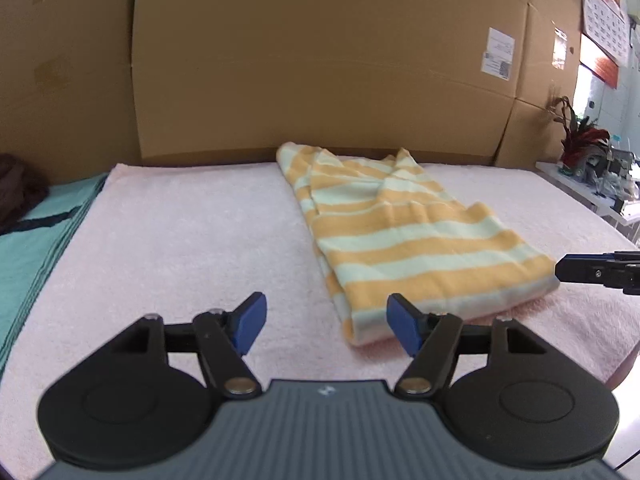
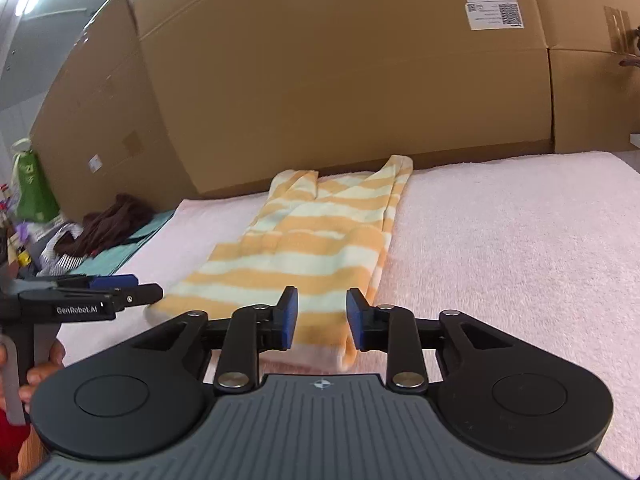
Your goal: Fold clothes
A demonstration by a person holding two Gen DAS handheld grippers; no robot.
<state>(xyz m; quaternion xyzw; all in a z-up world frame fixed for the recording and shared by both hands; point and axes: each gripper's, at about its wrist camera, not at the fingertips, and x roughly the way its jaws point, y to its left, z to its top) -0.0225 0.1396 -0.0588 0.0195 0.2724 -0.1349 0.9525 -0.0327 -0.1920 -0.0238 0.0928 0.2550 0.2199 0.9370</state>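
your striped orange-and-cream top (image 1: 404,236) lies on the pink towel (image 1: 180,240), sides folded in to a long narrow strip running toward 12 o'clock; the crosswise folds look left to do. your left gripper (image 1: 324,324) has jaws wide apart, empty, hem at its 1 o'clock. your right gripper (image 2: 322,318) has jaws partly apart over the near hem, pads not pressing. sleeves are tucked under, hidden. dark garment (image 2: 108,224) at 10 o'clock: type unclear.

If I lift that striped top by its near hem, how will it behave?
The striped top would probably droop and unfold: it lies in soft, loose layers. It looks light, a thin knit. Pushed, it would likely bunch rather than slide, since the pink towel beneath looks fuzzy.
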